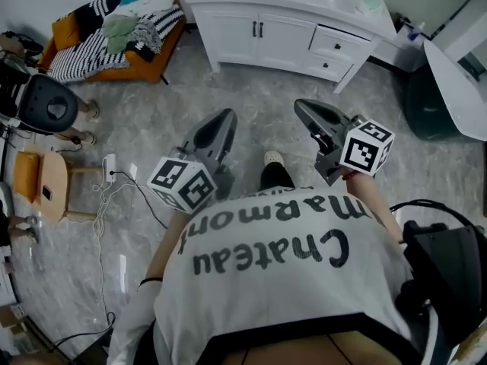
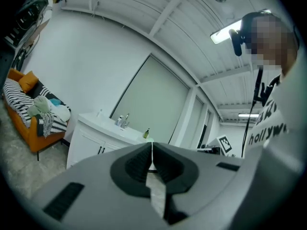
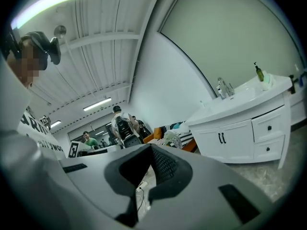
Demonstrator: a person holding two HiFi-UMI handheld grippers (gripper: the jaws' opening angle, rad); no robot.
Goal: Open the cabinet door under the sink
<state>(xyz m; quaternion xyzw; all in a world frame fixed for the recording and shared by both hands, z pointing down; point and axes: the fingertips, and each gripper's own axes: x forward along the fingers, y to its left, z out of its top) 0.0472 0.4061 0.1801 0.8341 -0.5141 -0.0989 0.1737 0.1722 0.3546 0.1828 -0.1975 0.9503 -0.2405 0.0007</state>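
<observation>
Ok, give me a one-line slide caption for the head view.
Person standing back from the white sink cabinet, its doors closed, left gripper and right gripper both shut and empty.

Far to your left sits an orange sofa [image 1: 141, 70] draped in a black-and-white striped blanket [image 1: 80, 52], with crumpled clothes [image 1: 122, 27] on top. Nearer on your left, a round wooden stool [image 1: 38, 173] stands beside a white power strip [image 1: 110, 167] on the grey marble floor [image 1: 251, 105].
</observation>
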